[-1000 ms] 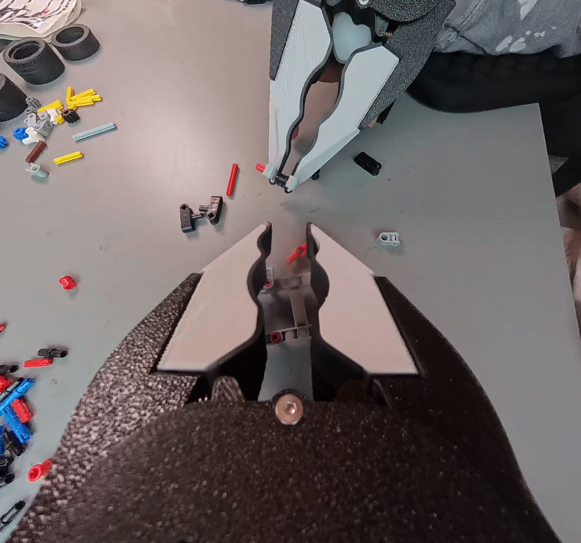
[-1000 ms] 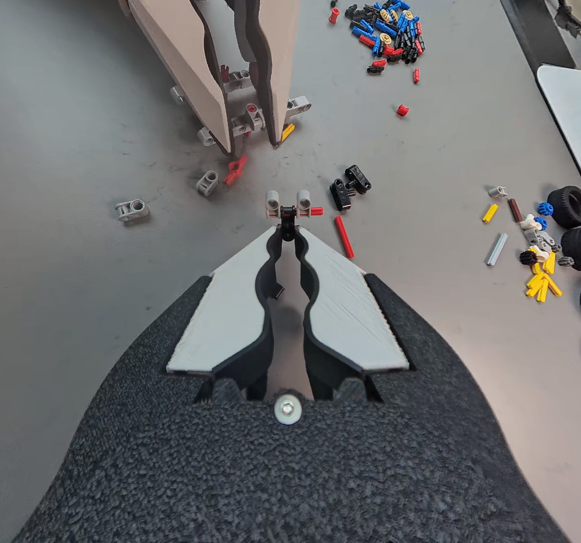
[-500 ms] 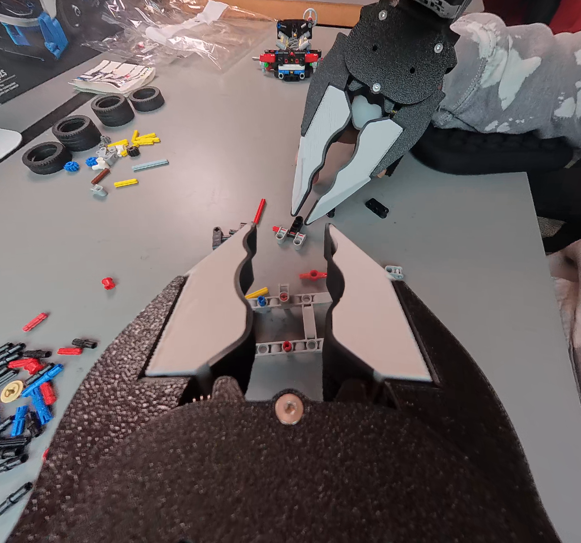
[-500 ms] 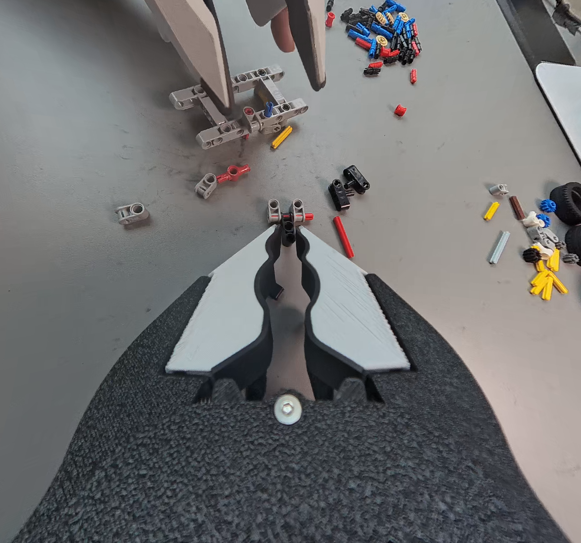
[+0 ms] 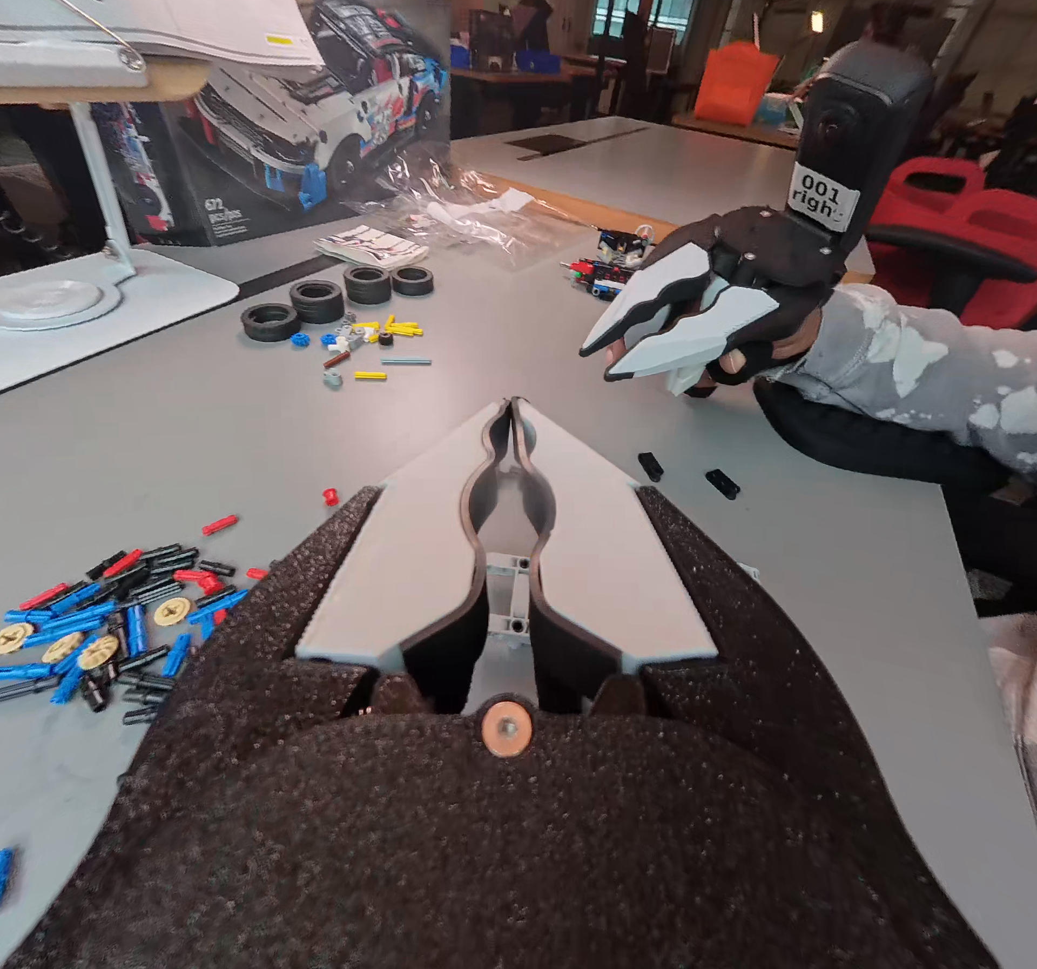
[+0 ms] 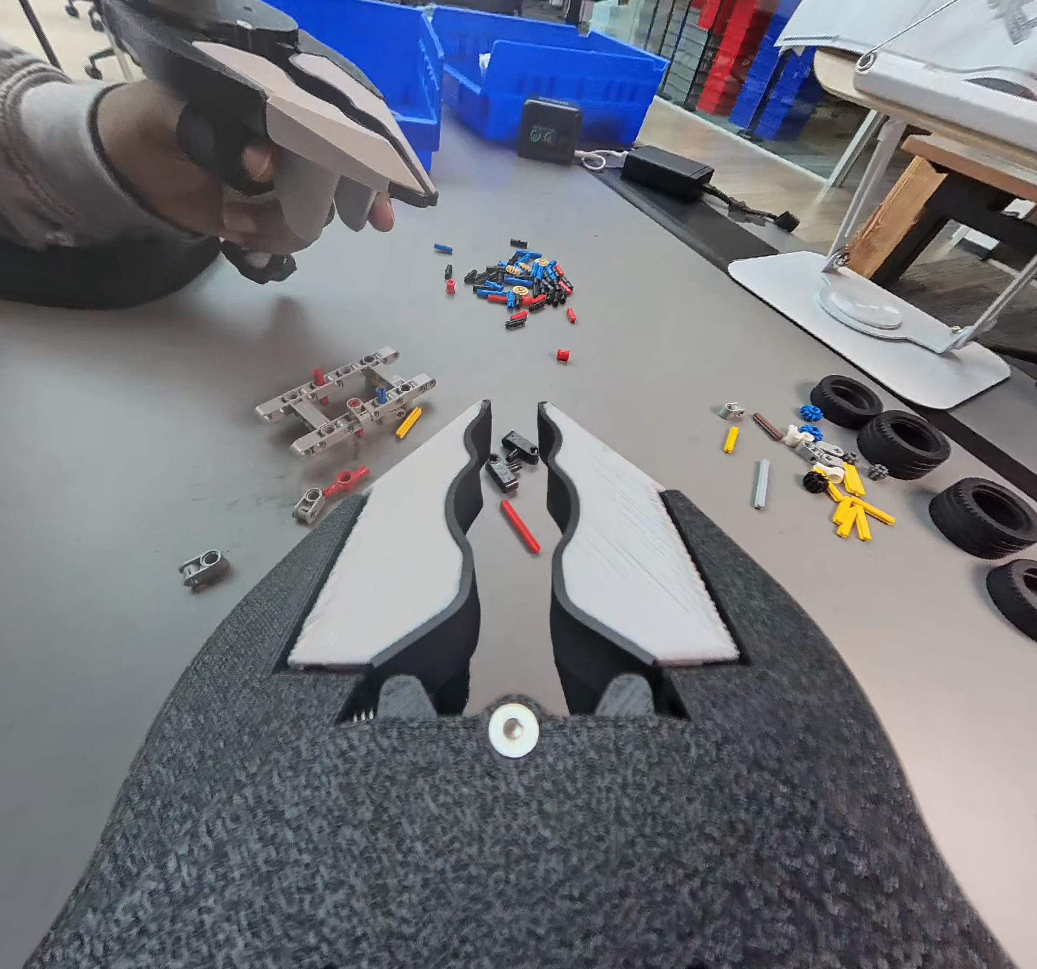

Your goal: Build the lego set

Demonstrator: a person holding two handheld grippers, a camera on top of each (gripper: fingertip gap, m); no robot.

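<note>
Right gripper (image 6: 512, 404) hangs above the table (image 6: 112, 381), fingers apart, empty; red axle (image 6: 519, 519) between them below. Beyond-left, the grey frame (image 6: 342, 400) lies flat. Left gripper (image 5: 512, 400) raised, tips together, hiding most of the frame.

Two hand-held grippers are raised above a grey table, each gripped by a person's hand in a grey sleeve. The left gripper (image 5: 512, 400) is lifted clear of the surface with its two pale fingers pressed tip to tip, holding nothing. The right gripper (image 6: 512, 404) is also held up, its fingers parted with a clear gap between the tips and nothing between them. Both forearms rest near the table edge.
</note>
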